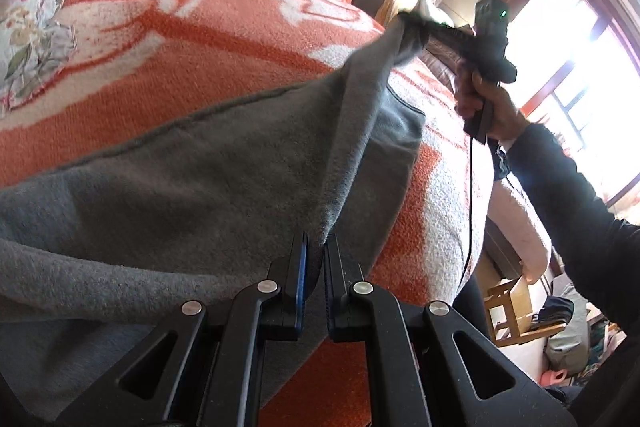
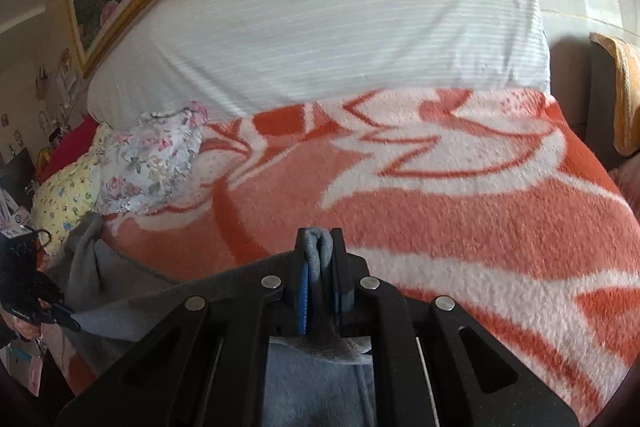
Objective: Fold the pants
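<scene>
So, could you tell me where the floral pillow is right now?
The floral pillow lies left in the right wrist view, on the orange blanket, beside the yellow pillow.

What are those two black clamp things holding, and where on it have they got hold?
Both hold the grey pants. The left gripper pinches a folded edge; the right gripper pinches a bunched edge further along, lifted above the orange blanket.
</scene>
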A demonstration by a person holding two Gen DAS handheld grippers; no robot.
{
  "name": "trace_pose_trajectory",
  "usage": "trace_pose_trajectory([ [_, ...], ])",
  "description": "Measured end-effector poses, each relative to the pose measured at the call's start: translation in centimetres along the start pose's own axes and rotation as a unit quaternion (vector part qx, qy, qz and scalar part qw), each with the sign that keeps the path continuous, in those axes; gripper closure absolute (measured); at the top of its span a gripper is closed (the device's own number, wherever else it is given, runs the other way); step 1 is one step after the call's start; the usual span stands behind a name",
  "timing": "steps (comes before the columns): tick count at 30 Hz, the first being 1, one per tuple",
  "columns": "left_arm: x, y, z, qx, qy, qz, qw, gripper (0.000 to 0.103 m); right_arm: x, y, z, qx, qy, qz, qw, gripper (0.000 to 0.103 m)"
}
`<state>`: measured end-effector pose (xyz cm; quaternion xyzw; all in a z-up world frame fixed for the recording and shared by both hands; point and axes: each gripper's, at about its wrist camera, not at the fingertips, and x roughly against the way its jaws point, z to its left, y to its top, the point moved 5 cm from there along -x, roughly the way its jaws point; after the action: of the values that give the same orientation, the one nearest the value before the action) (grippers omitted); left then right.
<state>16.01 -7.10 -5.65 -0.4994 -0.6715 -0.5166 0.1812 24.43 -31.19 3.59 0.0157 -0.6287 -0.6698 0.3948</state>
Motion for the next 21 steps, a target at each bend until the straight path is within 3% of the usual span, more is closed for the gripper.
trace_pose_trajectory([
  [4,-0.9,-1.1,-0.4,0.002,0.0,0.004,1.0,0.097,-0.3,-0.8,1.2,0.037,0.009,0.016,0.999,0.093],
  [14,-2.4,-2.9,0.0,0.004,-0.006,0.015,0.9999,0.097,3.7,-10.3,-1.1,0.051,-0.017,0.097,0.994,0.093],
  [19,-3.6,-3.8,-0.2,-0.002,0.006,0.026,0.9996,0.097,3.7,-12.7,-0.3,0.112,-0.059,0.143,0.982,0.093],
  [21,-3.7,-3.7,-0.3,0.003,0.006,0.025,0.9997,0.097,3.6,-12.4,0.2,0.133,-0.082,0.137,0.978,0.093],
])
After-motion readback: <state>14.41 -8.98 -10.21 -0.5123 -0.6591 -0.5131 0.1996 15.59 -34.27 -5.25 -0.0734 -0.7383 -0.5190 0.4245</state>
